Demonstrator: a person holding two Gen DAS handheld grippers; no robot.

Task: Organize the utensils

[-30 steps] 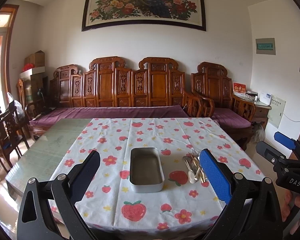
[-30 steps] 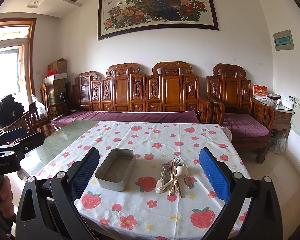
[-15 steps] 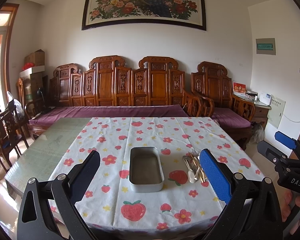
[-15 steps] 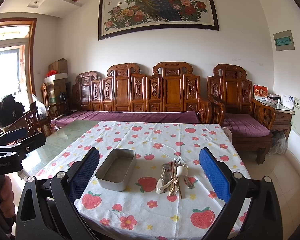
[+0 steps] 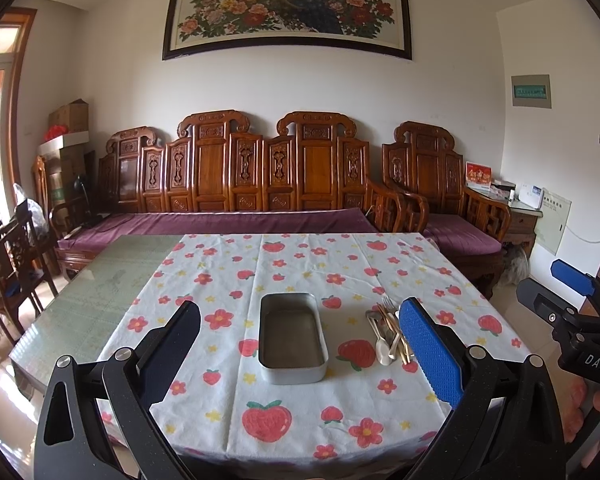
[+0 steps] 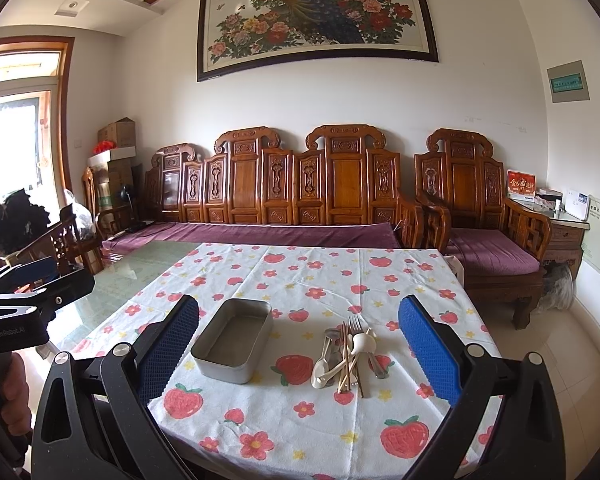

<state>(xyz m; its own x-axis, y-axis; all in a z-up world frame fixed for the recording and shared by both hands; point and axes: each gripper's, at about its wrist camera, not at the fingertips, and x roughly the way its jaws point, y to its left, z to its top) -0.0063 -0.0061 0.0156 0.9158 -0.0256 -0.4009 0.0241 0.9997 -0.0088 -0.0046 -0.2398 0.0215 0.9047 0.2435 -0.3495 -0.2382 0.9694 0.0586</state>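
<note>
Two hand-held grippers hover at the near edge of a counter [image 5: 80,312] draped in a strawberry-and-flower tablecloth [image 5: 300,268], both with jaws spread wide apart and gripping nothing. The left hand-held gripper [image 5: 300,356] frames an empty rectangular metal tin [image 5: 292,338] that sits lengthwise near the middle of the cloth. Just to the right of the tin, separated from it by a printed strawberry, lies a loose heap of utensils [image 5: 388,334], partly hidden in the left wrist view behind the gripper's blue-padded finger [image 5: 430,354].

The right hand-held gripper [image 6: 300,354] looks straight down on that heap [image 6: 348,354]: a steel fork [image 6: 355,326], a white ceramic soup spoon [image 6: 363,342], a second pale spoon [image 6: 320,372], a pair of wooden chopsticks [image 6: 346,364] and what may be a couple of metal spoons underneath, all crossed over one another. The tin [image 6: 232,340] stands to their left in this view, apart from them.

Each gripper shows at the edge of the other's view, held by a bare hand [image 6: 10,380]. Behind the counter a carved wooden bench [image 5: 236,172] with purple cushions runs along the wall beneath a framed peacock painting [image 5: 288,4].
</note>
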